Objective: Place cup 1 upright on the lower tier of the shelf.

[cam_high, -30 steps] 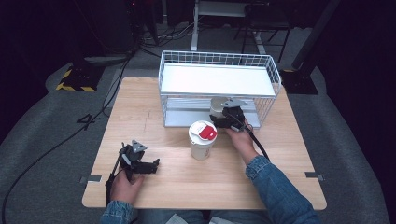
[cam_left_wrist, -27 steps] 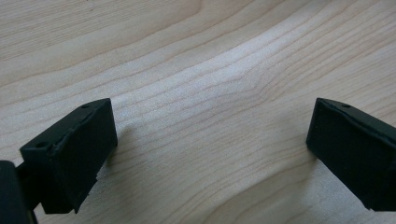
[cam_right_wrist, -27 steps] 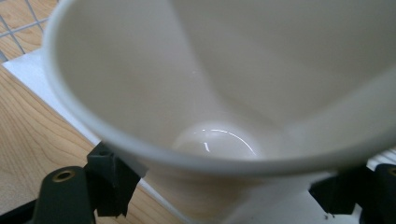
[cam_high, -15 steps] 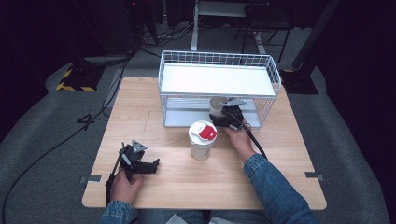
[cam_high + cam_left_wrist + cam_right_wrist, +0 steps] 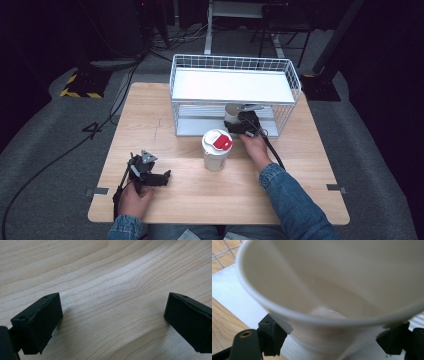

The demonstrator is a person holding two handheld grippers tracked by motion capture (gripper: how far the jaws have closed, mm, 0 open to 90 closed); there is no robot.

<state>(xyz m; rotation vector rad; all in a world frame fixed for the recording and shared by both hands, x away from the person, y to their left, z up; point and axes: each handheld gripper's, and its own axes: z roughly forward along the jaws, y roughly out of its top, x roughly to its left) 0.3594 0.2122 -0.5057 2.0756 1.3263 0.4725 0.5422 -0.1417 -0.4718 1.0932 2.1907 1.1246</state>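
Observation:
My right gripper [image 5: 236,121] reaches into the lower tier of a white wire rack [image 5: 235,85] and is shut on an open white paper cup [image 5: 231,111]. In the right gripper view the cup [image 5: 337,290] is squeezed between the two black jaws of the right gripper [image 5: 332,340], with its empty inside facing the camera. A second white cup with a lid and a red label [image 5: 216,150] stands on the table in front of the rack. My left gripper [image 5: 165,176] rests on the wooden table [image 5: 300,190] at the front left. In its own view the left gripper [image 5: 112,320] is open with bare wood between the jaws.
The rack has a white top shelf and a lower white shelf, and it takes up the back middle of the table. A black cable trails from each gripper. Dark floor, cables and stands surround the table.

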